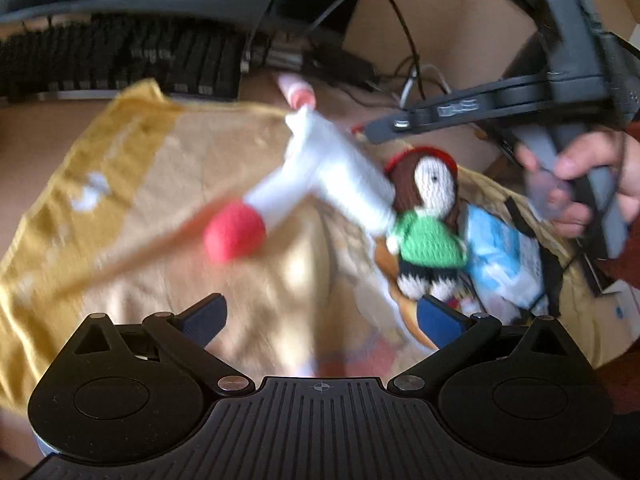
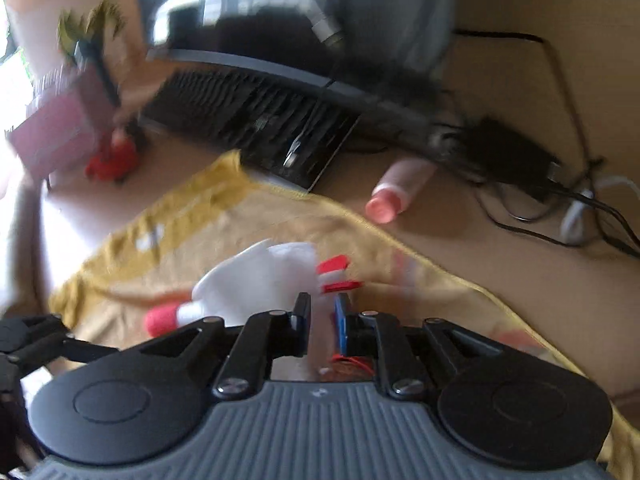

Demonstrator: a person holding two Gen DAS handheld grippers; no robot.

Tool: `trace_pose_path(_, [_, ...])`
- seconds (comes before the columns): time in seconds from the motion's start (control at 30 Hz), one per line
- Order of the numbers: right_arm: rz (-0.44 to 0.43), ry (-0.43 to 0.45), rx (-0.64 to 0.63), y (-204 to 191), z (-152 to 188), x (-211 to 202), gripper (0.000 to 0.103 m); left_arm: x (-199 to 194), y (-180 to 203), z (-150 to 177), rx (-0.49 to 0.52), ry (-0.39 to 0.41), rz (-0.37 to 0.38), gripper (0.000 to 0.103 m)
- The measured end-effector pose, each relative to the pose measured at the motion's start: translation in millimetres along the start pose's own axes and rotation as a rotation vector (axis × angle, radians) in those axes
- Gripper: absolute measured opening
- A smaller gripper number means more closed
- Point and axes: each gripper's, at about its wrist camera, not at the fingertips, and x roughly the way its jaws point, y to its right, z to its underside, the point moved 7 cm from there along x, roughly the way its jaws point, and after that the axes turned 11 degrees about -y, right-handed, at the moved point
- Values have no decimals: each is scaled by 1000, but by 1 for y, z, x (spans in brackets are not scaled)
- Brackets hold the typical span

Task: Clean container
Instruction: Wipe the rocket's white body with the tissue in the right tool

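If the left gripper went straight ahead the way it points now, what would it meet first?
Probably the yellow towel spread ahead of the open left gripper. The blurred white toy with the red end hangs higher in that line, but depth is unclear.

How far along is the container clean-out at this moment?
Done: little shows; a pink-capped tube lies on the desk. In hand: the right gripper looks shut on a blurred white plush toy. Left: the knitted doll and blue packet wait ahead of the open left gripper.
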Motion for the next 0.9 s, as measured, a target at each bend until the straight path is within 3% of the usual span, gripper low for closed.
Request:
trace_pose_path(0.1, [-73,79,95,16,-3,-34,15,4,4,-16,110,15,-53,103])
trace_pose_path(0.2, [-108,113,111,17,1,-52,15,12,14,-29,230,-18,-43,103])
trace_pose_path(0.27, [-109,93,54,7,6,-51,32,16,15,-34,248,-51,-33,103])
trace_pose_path(0.3, [-70,80,0,-2,9,-45,58,16,14,-35,241,-60,-39,103])
trace_pose_path(0.33, [-35,78,-71,-16,12,-39,67,15,14,-34,233,-63,-55,103])
trace_pose_path(0.47, [119,26,-395,-69,17,4,66,13,13,-29,242,-74,-129,103])
trace_pose_path(0.53, [169,9,-478,-80,17,24,66,11,13,-26,258,-72,-149,103])
trace_pose_path(0.6, [190,-38,-501,-82,14,41,61,8,14,-24,262,-64,-157,103])
trace_pose_path(0.67, [183,-81,-496,-77,11,54,41,5,16,-23,259,-54,-145,103])
trace_pose_path(0.73, [185,-66,-456,-68,8,50,12,4,18,-22,258,-47,-123,103])
trace_pose_path(0.9, [175,27,-281,-35,-3,14,8,11,21,-23,299,-49,-100,103])
